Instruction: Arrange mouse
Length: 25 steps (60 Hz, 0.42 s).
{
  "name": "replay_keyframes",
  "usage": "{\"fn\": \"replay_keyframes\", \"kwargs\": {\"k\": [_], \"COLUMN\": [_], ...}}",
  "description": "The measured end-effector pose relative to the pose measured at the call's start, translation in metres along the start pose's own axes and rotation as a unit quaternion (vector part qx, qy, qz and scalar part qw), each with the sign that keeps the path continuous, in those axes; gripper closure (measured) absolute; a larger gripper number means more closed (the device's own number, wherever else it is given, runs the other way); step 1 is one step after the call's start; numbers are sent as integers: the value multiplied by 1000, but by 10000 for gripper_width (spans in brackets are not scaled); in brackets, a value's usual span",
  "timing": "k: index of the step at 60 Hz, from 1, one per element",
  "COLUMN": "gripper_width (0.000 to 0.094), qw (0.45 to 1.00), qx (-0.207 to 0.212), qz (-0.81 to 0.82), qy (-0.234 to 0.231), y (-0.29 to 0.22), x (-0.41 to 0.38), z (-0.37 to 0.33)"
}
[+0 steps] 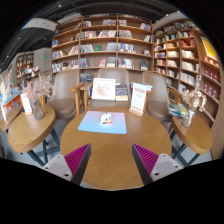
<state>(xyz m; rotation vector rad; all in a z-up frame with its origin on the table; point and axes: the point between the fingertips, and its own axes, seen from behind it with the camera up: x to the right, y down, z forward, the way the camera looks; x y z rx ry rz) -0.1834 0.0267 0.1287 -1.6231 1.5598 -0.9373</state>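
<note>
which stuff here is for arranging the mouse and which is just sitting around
For the job:
mouse
mouse mat under it
fingers, open, nothing between them

Just about:
round table
bookshelves
chairs
standing sign
side tables

- Looks like a bookshop or library reading room, possibly a book café.
- Back wall filled with tall wooden bookshelves (100, 45), rows of books on every level.
- More loaded shelving (185, 60) along the right side, wrapping the corner.
- Round wooden tables: one in the foreground (112, 150), another to the left (25, 135), a third to the right (198, 130).
- Standing display signs (139, 98) and an upright placard (104, 88) on the foreground table, retail or café style.
- Vase with dried flowers (40, 95) on the left table.
- Warm wood finish throughout, public seating layout rather than a home or office.
</note>
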Motion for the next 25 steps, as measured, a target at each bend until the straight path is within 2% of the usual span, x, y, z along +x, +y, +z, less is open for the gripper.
{"fn": "replay_keyframes", "kwargs": {"k": [9,17,25], "gripper_width": [90,88,90], "qw": [1000,1000,1000], "qx": [1,16,12], "qz": [5,4,1], "qy": [-4,-2,-9], "y": [22,25,33], "x": [8,13,11], "z": [-40,-58,-68]}}
